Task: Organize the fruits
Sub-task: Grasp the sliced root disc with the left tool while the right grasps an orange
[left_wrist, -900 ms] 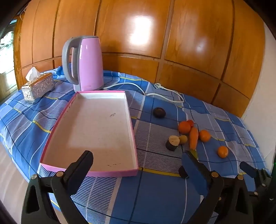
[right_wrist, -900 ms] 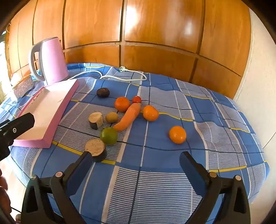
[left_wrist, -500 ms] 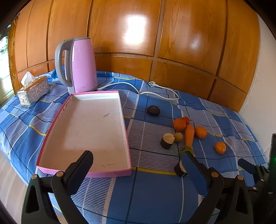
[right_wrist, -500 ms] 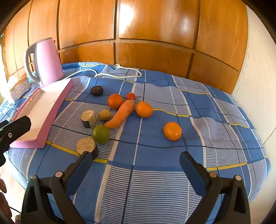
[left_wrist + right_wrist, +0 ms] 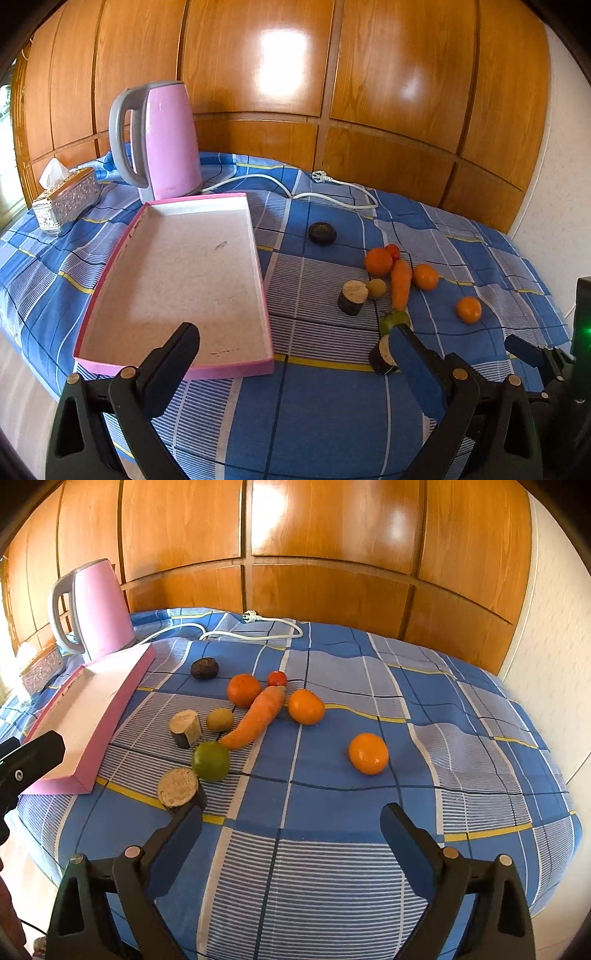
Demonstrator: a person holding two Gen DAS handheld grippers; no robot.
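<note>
A glossy brown wood-panelled wall (image 5: pixel 332 554) fills the background, its top cut off by the lens edge. Below it a blue, white and yellow checked tablecloth (image 5: pixel 332 867) covers the table, whose edges are hidden. A shallow pink rectangular cardboard tray (image 5: pixel 177 347) lies at nine o'clock of the fruit, holding nothing; in the right wrist view the left gripper's finger cuts off its near corner. At twelve o'clock of the tray stands a pink electric kettle with a grey handle (image 5: pixel 166 144), its white cord (image 5: pixel 332 192) trailing toward two o'clock. A silver embossed tissue box (image 5: pixel 66 199) sits at ten o'clock, partly washed out by glare in the right view.

The left gripper (image 5: pixel 295 350) and right gripper (image 5: pixel 291 830) both hover with jaws wide apart, gripping nothing.

The fruit lies loose on the cloth: a long orange carrot (image 5: pixel 258 716), three oranges (image 5: pixel 368 753), a green round lime (image 5: pixel 210 760), two cut brown root stubs (image 5: pixel 178 786), a dark round fruit (image 5: pixel 205 667), a small yellowish-brown fruit (image 5: pixel 219 719) and a small red tomato (image 5: pixel 277 678). In the left view the right finger hides part of the lime and the near stub. No writing is readable.
</note>
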